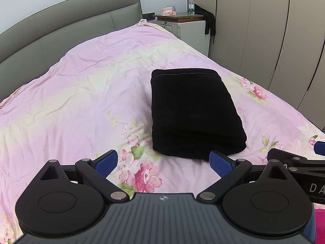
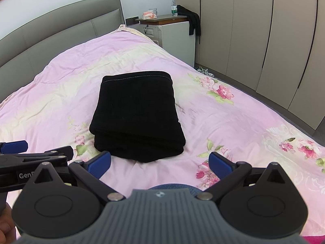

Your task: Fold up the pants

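Observation:
Black pants (image 1: 193, 111) lie folded into a thick rectangle on the pink floral bed cover (image 1: 81, 101); they also show in the right wrist view (image 2: 138, 116). My left gripper (image 1: 164, 161) is open and empty, just in front of the bundle's near edge and a little to its left. My right gripper (image 2: 160, 162) is open and empty, just in front of the bundle's near right corner. Each gripper shows at the edge of the other's view.
A grey padded headboard (image 1: 61, 30) stands at the back left. A white nightstand (image 1: 189, 26) with a water bottle (image 1: 191, 5) stands behind the bed, dark cloth hanging on it. Beige wardrobe doors (image 2: 264, 30) run along the right.

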Motion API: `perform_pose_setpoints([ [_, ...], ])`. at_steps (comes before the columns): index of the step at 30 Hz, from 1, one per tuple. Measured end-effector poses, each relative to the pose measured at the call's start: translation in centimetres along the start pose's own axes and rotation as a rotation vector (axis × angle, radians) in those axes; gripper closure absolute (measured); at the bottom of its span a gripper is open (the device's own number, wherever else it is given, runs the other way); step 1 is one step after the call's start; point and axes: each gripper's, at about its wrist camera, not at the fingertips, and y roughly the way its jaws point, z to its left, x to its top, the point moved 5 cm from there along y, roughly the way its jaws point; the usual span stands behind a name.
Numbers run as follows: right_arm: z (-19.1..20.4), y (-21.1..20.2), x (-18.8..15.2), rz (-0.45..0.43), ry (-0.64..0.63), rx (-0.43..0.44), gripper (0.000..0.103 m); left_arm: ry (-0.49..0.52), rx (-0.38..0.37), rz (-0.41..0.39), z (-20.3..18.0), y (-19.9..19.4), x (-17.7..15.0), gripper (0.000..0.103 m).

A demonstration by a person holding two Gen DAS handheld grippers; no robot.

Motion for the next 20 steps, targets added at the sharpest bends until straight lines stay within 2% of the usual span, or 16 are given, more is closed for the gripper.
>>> perform_pose_setpoints([
  [20,0.04,-0.12,0.24,-0.004,-0.001,0.001,0.005,0.002,0.001,-0.012,0.44,-0.05,0.2,0.0],
])
